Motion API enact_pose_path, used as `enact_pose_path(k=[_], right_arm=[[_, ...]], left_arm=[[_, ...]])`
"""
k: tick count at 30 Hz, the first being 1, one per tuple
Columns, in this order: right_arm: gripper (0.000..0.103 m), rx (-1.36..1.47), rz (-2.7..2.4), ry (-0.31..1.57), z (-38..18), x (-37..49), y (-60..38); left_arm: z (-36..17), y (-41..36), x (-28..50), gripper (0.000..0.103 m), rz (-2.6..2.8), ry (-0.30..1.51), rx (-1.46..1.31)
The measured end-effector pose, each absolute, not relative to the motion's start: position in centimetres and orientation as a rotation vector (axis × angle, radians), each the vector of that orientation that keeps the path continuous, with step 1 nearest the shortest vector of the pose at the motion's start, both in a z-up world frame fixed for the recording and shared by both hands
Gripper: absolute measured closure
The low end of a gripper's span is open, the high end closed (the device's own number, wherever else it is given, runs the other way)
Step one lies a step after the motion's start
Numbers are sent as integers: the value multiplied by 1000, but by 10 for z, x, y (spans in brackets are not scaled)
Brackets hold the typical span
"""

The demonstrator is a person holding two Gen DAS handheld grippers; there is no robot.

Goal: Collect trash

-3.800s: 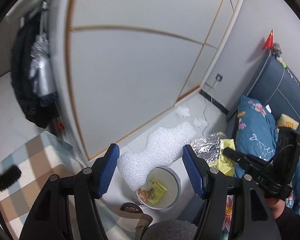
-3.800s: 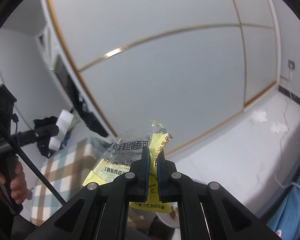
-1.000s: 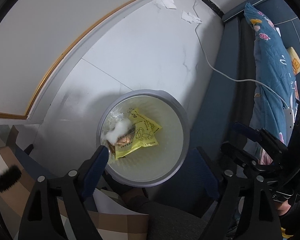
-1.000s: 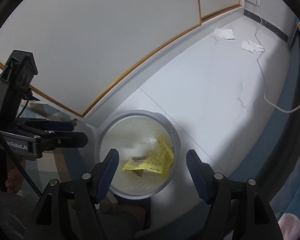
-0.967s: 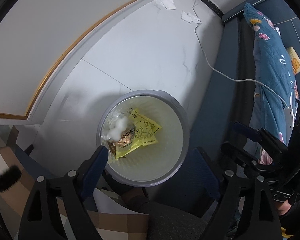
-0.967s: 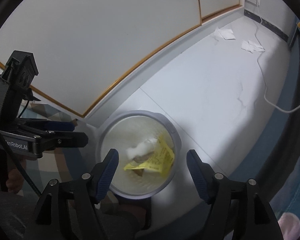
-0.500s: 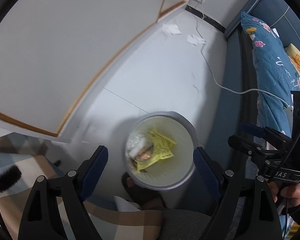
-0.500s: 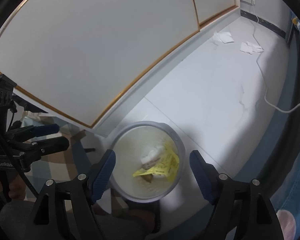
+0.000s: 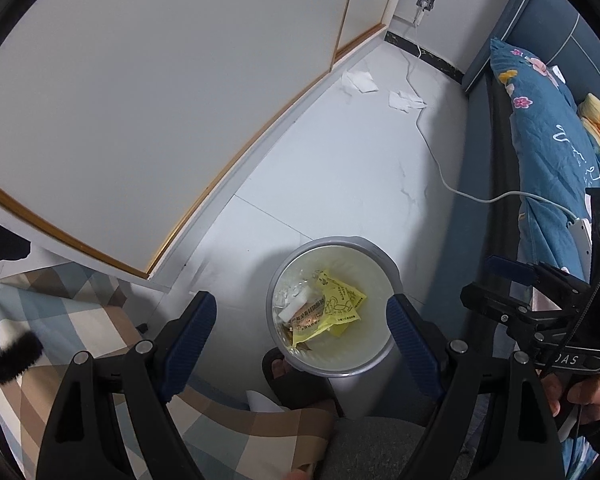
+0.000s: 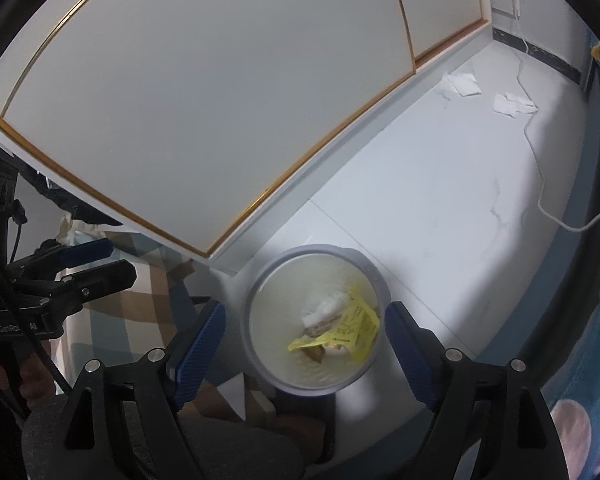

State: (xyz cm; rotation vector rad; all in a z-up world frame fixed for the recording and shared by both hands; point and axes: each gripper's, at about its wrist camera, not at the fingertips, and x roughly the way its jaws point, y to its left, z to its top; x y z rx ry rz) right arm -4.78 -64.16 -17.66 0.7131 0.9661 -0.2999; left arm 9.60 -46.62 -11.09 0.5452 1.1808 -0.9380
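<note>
With both grippers, left [image 9: 300, 322] wide and empty, right [image 10: 304, 336] opening empty, above the bin [image 9: 384, 354], we risk missing the tissues [image 9: 359, 80] beyond it.

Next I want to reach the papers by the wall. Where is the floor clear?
Bare white floor runs from the bin to the tissues, between cabinet base and bed frame. The white cable crosses its bed side.
</note>
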Motion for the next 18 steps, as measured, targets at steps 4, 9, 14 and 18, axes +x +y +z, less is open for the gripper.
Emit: enact_pose_path(k=[4,9,14,18], right_arm=[[21,707,-310,960,-173,-50,-641],[21,711,-317,960,-171,-51,-640],[21,701,-318,956,-169,-50,-638],[21,692,-319,957,-169,-52,-637]], left_arm=[[-110,-466,94,18,-926,1185,556],[-111,-467,89,18,-933,1189,577],[-109,-468,85,18,-948,1185,592],[-110,-467,86,18,-953,1189,588]])
